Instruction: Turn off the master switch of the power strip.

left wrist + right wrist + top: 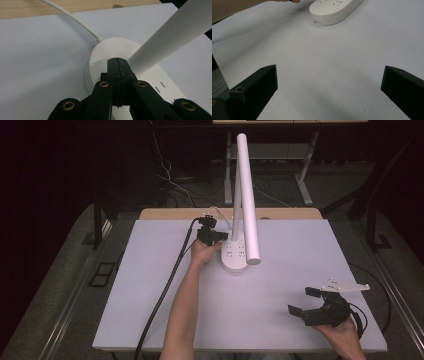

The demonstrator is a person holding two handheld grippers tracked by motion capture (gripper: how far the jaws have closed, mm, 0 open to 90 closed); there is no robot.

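A white desk lamp stands at the back middle of the white table. Its oval base carries socket slots, and its long bar head reaches toward me. My left gripper is shut with nothing between its jaws. In the left gripper view its tips rest over the top of the base, right beside the foot of the stem; contact I cannot tell. My right gripper is held near the front right corner. It stands wide open over bare table, facing the base.
A white cord leaves the back of the base toward the wooden strip at the table's far edge. The left gripper's black cable trails down the table's left half. Table legs and loose wires stand on the floor behind.
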